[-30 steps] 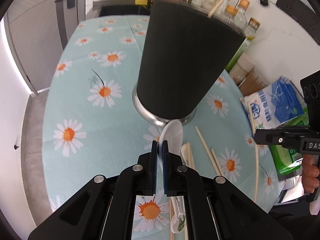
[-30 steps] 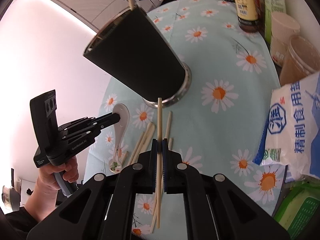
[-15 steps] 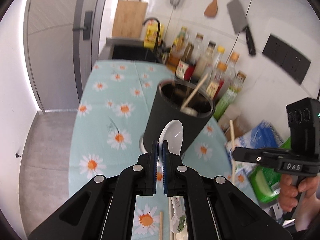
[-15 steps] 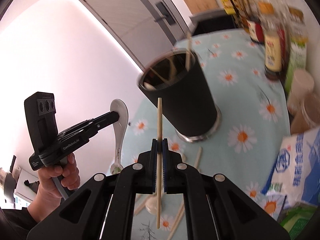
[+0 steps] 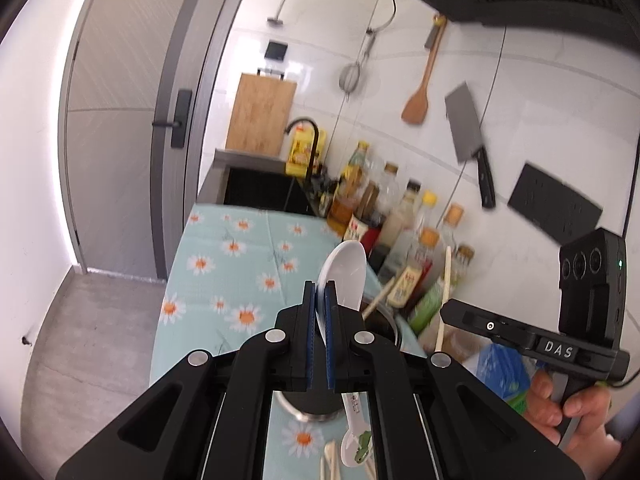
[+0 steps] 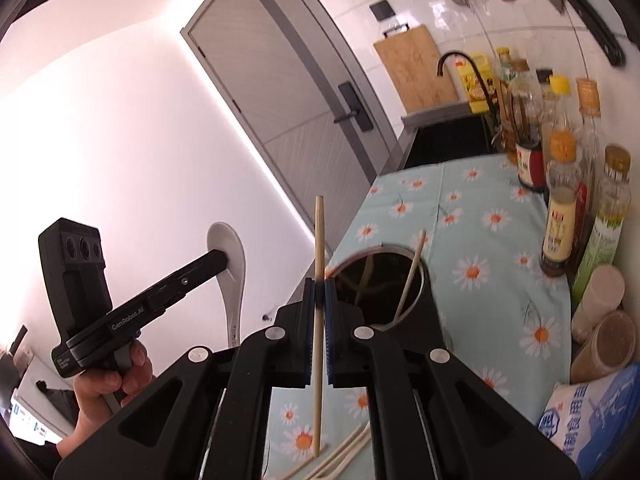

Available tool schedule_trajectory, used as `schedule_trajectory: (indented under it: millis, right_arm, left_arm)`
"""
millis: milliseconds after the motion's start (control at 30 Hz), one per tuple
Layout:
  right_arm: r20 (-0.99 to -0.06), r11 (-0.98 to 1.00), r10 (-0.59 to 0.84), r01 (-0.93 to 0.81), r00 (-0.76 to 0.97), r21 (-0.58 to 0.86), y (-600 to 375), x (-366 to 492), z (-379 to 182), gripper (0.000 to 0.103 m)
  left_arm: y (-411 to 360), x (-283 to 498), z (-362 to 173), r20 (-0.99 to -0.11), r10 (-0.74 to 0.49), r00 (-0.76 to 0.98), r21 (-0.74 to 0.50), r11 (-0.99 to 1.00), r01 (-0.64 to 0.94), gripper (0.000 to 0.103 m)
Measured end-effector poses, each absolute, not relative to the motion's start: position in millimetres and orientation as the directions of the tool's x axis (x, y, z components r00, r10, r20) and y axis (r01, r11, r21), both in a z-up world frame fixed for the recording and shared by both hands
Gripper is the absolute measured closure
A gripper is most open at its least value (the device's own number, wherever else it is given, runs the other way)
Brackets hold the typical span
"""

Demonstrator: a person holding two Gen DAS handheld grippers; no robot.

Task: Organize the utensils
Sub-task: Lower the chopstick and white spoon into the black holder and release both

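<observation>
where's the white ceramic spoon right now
The white ceramic spoon is clamped in the left gripper, held in the air above the black utensil cup, left of the chopstick-holding right gripper.

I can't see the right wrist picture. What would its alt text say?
The right gripper pinches a wooden chopstick upright above a black cup on a daisy tablecloth. At left, the left gripper holds a white spoon.

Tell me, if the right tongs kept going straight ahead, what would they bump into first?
Probably the black cup. The right tongs, shut on a chopstick, point at its open rim just ahead, though depth is hard to judge.
</observation>
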State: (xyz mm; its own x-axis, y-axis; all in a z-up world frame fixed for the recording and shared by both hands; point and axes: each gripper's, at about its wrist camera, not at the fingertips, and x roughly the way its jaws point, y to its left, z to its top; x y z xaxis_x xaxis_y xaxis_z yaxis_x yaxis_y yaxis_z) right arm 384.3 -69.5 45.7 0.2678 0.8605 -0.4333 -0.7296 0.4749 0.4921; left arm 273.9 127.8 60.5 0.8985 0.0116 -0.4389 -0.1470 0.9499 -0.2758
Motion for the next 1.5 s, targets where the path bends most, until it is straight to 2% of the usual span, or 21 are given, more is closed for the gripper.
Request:
schedule_trajectory:
  millis: [367,533,700,1067,1133,1167,1200,1267,1500]
  right_arm:
    - [-0.285,0.480,0.877,-0.744,0.387,0.465,-66.7,406.0,88.5,0.097]
    - [-0.255,0.504,0.864,-0.736,0.435,0.452,-62.7,420.3,94.7,0.097]
    - [-0.271,0.558,0.830,-0.724,0.488,0.406,-50.6,429.8,86.5,0.097]
    - [-0.412,0.605,0.791,-0.679,0.453,0.415,-22.0,452.8,16.9,0.097]
    - [-0.424,0.600,0.793,-0.681,0.437,0.420,-19.5,452.0,10.6,0.096]
    - [-0.427,0.595,0.797,-0.682,0.428,0.425,-19.3,452.0,8.9,0.090]
    - [-0.428,0.588,0.801,-0.684,0.418,0.433,-19.4,451.6,7.8,0.087]
    - [-0.431,0.591,0.798,-0.683,0.421,0.429,-20.5,449.5,7.5,0.087]
    - [-0.423,0.590,0.802,-0.674,0.422,0.445,-33.8,442.9,11.7,0.087]
  left_arm:
    - [122.1,313.3,85.2,-0.327,-0.030,0.945,-0.281,0.957,-0.067,0.100]
    - [120.9,327.7,88.6,-0.285,-0.021,0.958,-0.267,0.962,-0.059,0.100]
    - [123.0,343.3,79.6,-0.253,-0.010,0.967,-0.246,0.968,-0.055,0.100]
    - [122.0,368.0,23.1,-0.355,0.040,0.934,-0.197,0.974,-0.116,0.099]
    - [124.7,368.5,15.4,-0.378,0.044,0.925,-0.210,0.969,-0.132,0.097]
    - [126.3,368.7,13.1,-0.385,0.042,0.922,-0.218,0.967,-0.135,0.096]
    - [126.8,368.2,11.4,-0.392,0.044,0.919,-0.222,0.965,-0.141,0.095]
    - [126.3,366.3,10.6,-0.398,0.054,0.916,-0.218,0.964,-0.152,0.092]
    - [121.5,357.4,11.5,-0.402,0.058,0.914,-0.213,0.965,-0.155,0.091]
